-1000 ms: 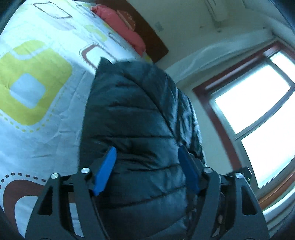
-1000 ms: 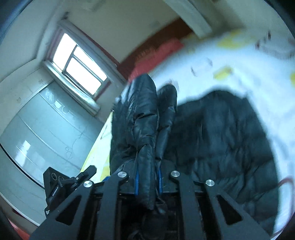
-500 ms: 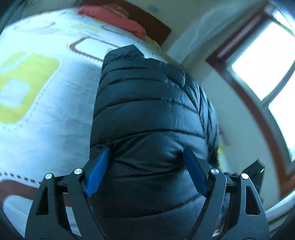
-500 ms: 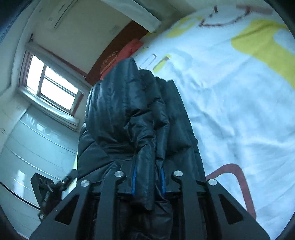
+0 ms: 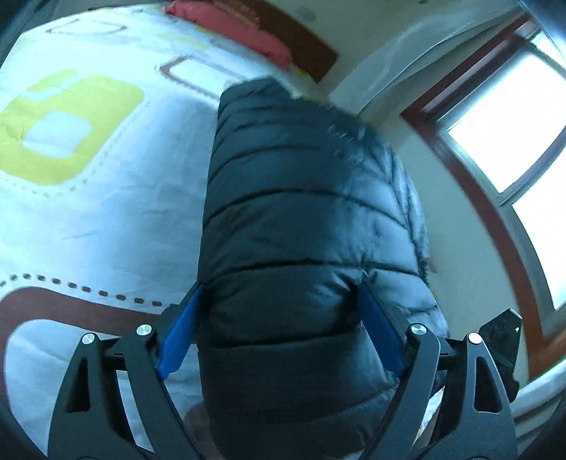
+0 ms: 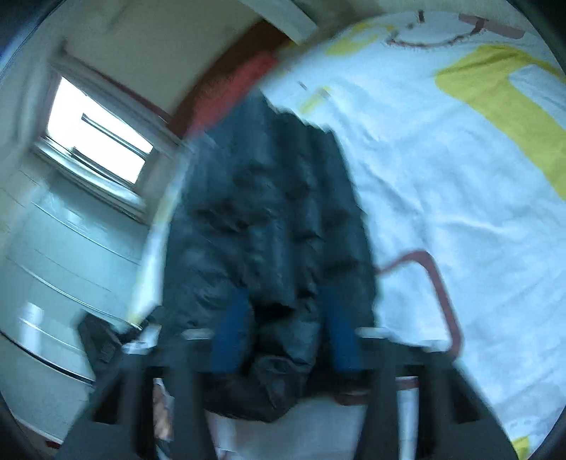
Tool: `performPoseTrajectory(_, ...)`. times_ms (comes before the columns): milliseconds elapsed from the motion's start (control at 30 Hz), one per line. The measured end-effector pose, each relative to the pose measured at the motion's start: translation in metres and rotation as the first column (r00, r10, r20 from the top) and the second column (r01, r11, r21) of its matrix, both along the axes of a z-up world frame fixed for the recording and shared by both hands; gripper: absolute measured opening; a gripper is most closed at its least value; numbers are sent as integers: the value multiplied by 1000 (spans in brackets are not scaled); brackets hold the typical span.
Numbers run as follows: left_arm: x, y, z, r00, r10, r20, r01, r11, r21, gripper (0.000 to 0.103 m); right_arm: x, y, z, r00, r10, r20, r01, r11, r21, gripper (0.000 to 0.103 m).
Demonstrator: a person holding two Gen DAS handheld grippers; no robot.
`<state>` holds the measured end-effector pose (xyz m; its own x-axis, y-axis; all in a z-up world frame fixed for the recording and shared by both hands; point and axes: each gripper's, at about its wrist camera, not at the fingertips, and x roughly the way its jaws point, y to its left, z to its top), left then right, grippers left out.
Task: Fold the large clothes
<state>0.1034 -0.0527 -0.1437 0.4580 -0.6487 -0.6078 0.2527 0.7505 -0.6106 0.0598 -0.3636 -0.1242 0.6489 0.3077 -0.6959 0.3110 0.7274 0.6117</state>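
Folded black puffer jacket [image 5: 304,226], long axis toward red pillow [image 5: 233,24].

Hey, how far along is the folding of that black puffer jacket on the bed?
Done: the black puffer jacket looks gathered into a long narrow bundle on the patterned bedspread. In hand: the left claw stands wide open with the bundle between its fingers; the right claw also looks open around the near end, though that view is blurred. Left: probably one more fold across the length, then tidying.
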Motion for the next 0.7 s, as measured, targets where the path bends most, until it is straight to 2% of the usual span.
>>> performPoseTrajectory(100, 7, -6, -14, 999, -30, -33, 31, 999, 22, 85, 2, -4, -16, 1000, -16, 9, 15, 999, 37, 25)
performPoseTrajectory(200, 13, 7, -16, 995, -56, -84, 51, 997, -56, 84, -3, -10, -11, 1000, 4, 19, -5, 998, 57, 28)
performPoseTrajectory(300, 13, 37, -11, 990, -22, -140, -4, 982, -187, 84, -10, -19, 11, 999, 2, 41, -4, 998, 55, 33)
performPoseTrajectory(400, 19, 52, 4, 995, 22, -100, -45, 971, -233, 84, -4, -30, 43, 993, -24, 118, 20, 999, 35, 65)
performPoseTrajectory(500, 43, 42, 22, 998, 17, -55, -29, 971, -237, 85, 35, -36, 58, 986, -24, 165, 24, 1000, -1, 65)
performPoseTrajectory(600, 71, 18, 31, 999, 3, -46, -13, 974, -227, 85, 80, -38, 56, 986, -10, 169, 8, 1000, 12, 65)
performPoseTrajectory(667, 89, -2, 31, 999, 3, -53, -13, 982, -188, 85, 102, -38, 48, 991, -7, 135, 6, 1000, 4, 57)
performPoseTrajectory(700, 98, -9, 31, 998, 15, -57, -24, 988, -154, 85, 116, -38, 38, 995, 4, 101, -4, 1000, -1, 44)
